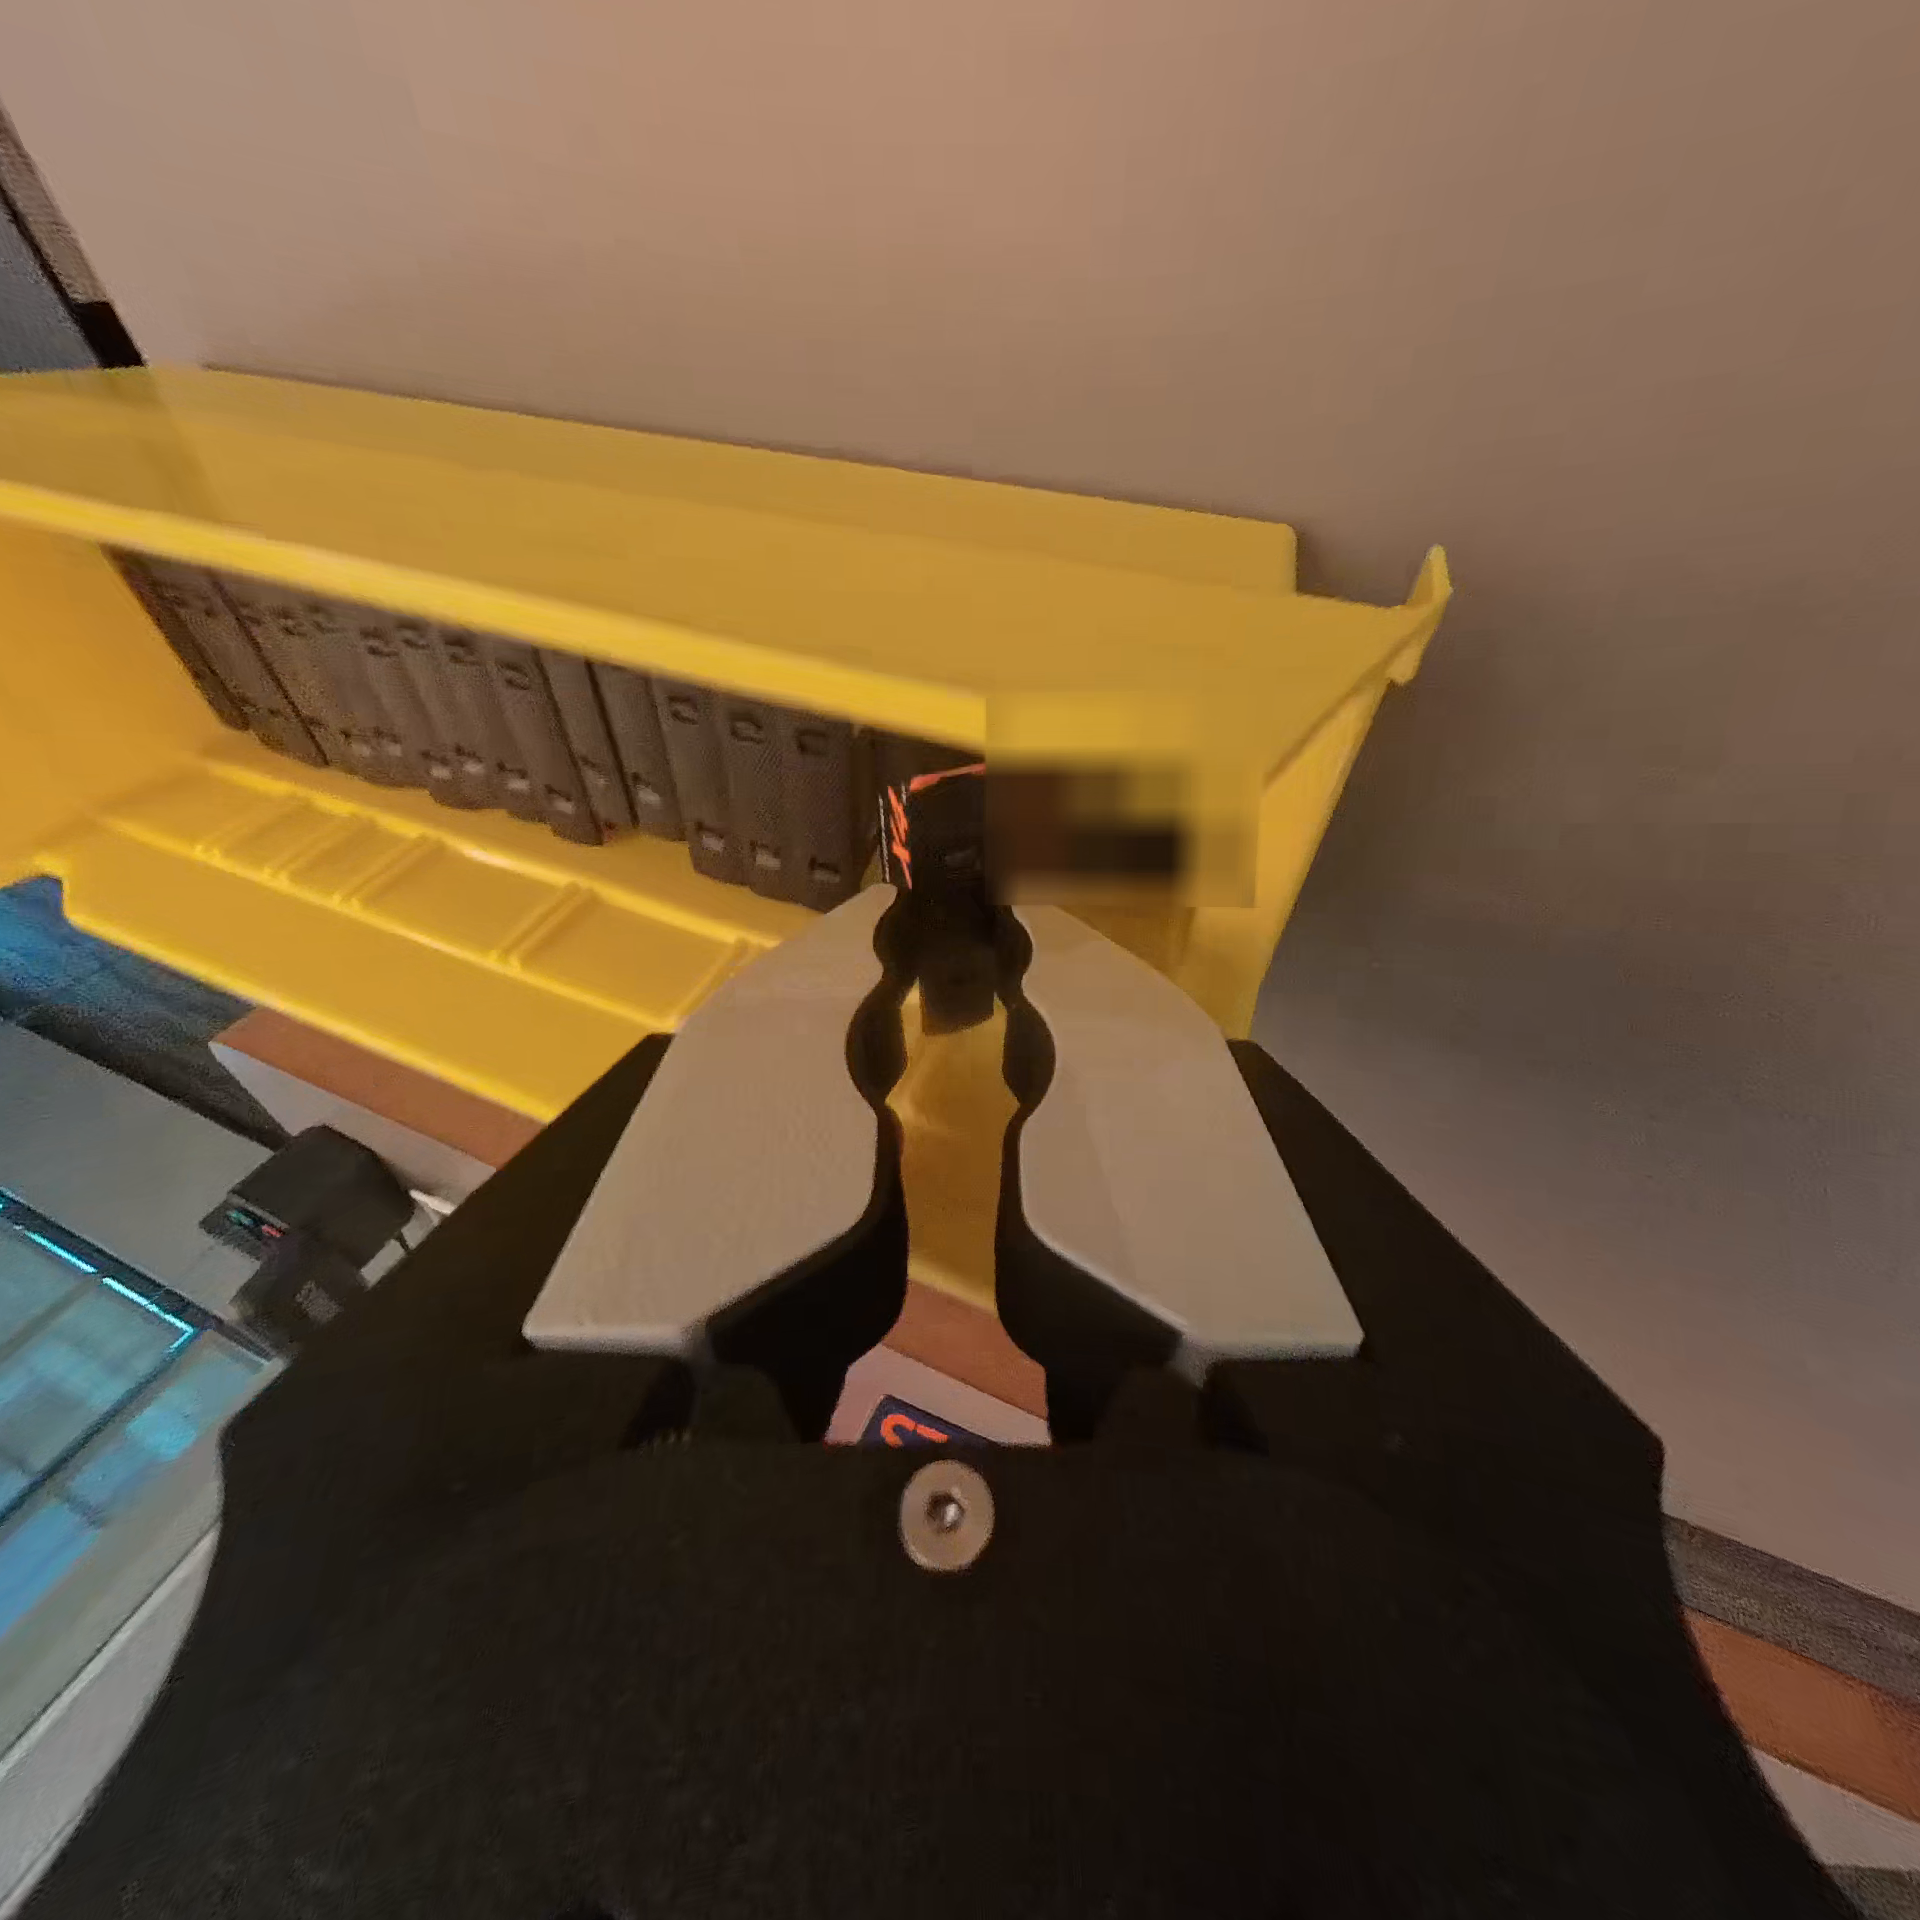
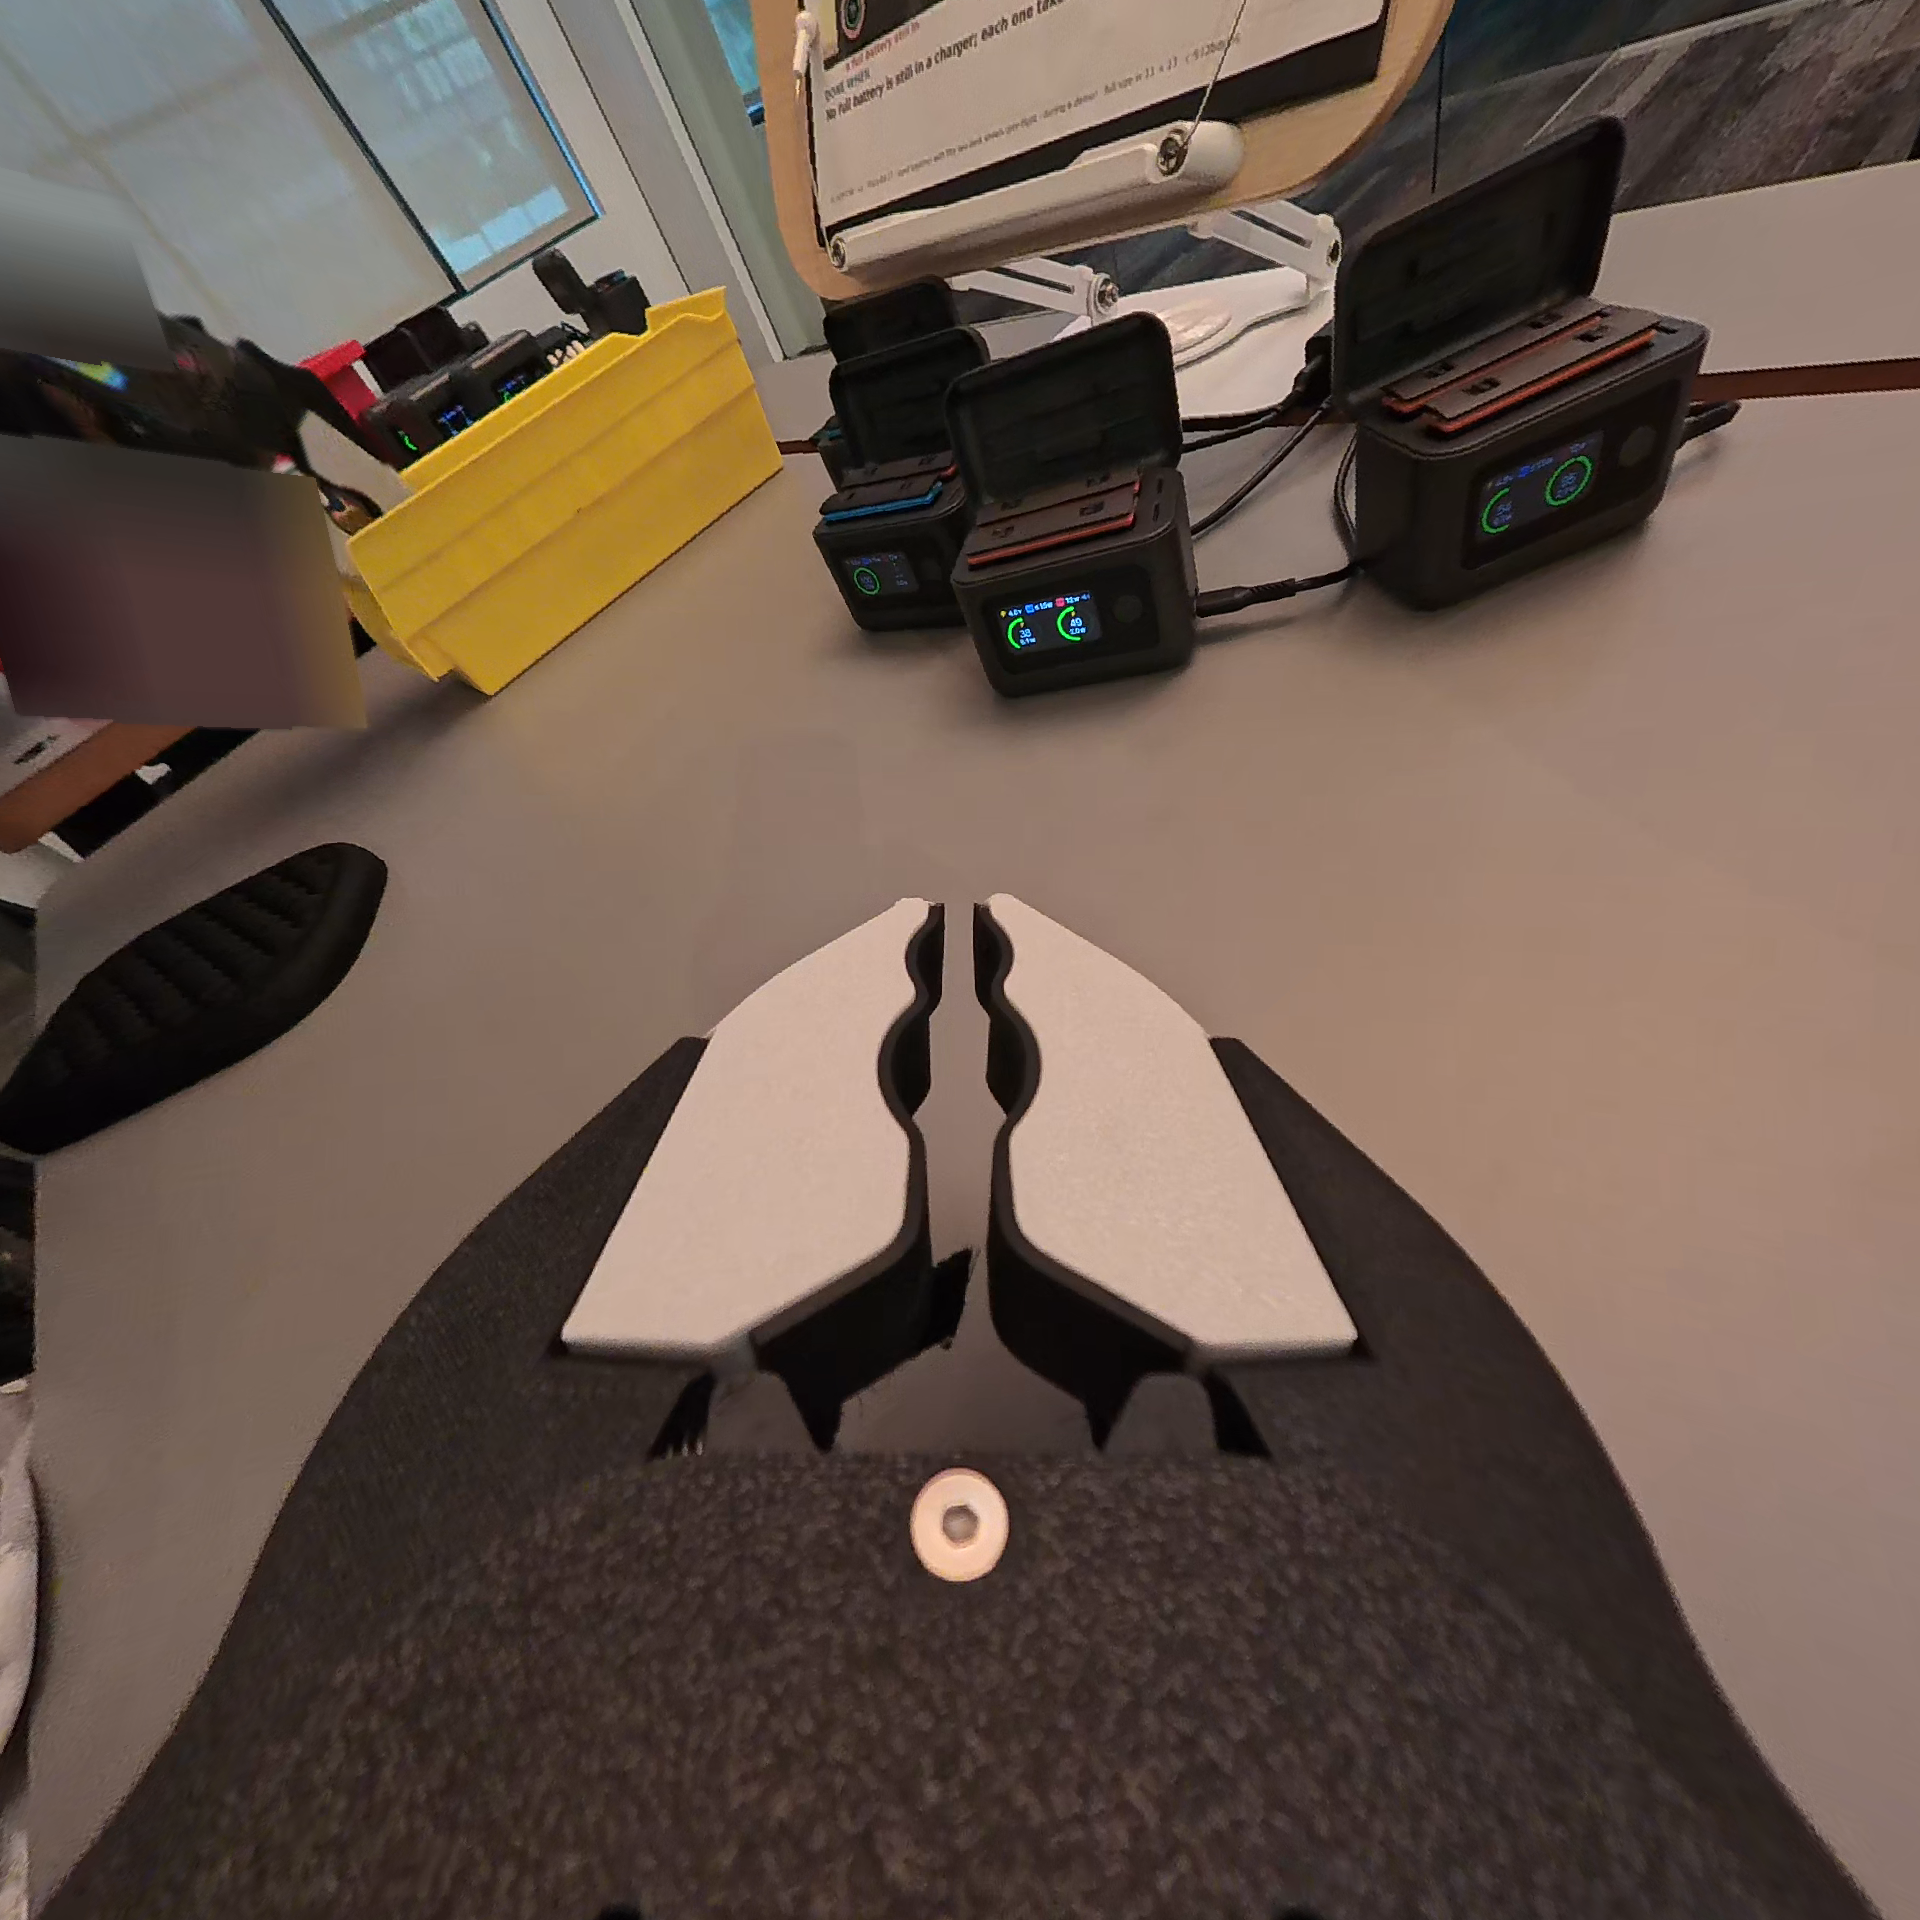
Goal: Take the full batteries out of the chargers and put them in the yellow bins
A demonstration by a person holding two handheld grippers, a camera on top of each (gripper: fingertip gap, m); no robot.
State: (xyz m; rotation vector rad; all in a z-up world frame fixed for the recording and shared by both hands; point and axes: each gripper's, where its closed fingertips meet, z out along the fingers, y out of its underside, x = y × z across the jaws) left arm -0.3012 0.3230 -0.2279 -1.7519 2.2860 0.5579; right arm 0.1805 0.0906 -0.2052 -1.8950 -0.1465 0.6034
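Note:
In the left wrist view my left gripper (image 1: pixel 945 925) is shut on a black battery with orange markings (image 1: pixel 935 831). It holds the battery inside the yellow bin (image 1: pixel 416 914), at the right end of a row of dark batteries (image 1: pixel 499 717) standing on edge. In the right wrist view my right gripper (image 2: pixel 958 914) is shut and empty, low over the grey table (image 2: pixel 1351 883). Several black chargers stand ahead with lids open and screens lit: one in the middle (image 2: pixel 1075 582), one at the right (image 2: pixel 1527 457), one behind at the left (image 2: pixel 888 540). The yellow bin (image 2: pixel 582 488) sits at the far left.
A board with a printed sheet on a white stand (image 2: pixel 1091 125) rises behind the chargers. Black cables (image 2: pixel 1268 592) run from the chargers. A dark ribbed oval object (image 2: pixel 197 987) lies at the table's left edge. More chargers (image 2: pixel 457 400) stand behind the bin. Spacing between my two grippers at the tips: around 55 centimeters. The right gripper is farther from the dark ribbed oval object (image 2: pixel 197 987), some 40 centimeters, than the left, some 30 centimeters.

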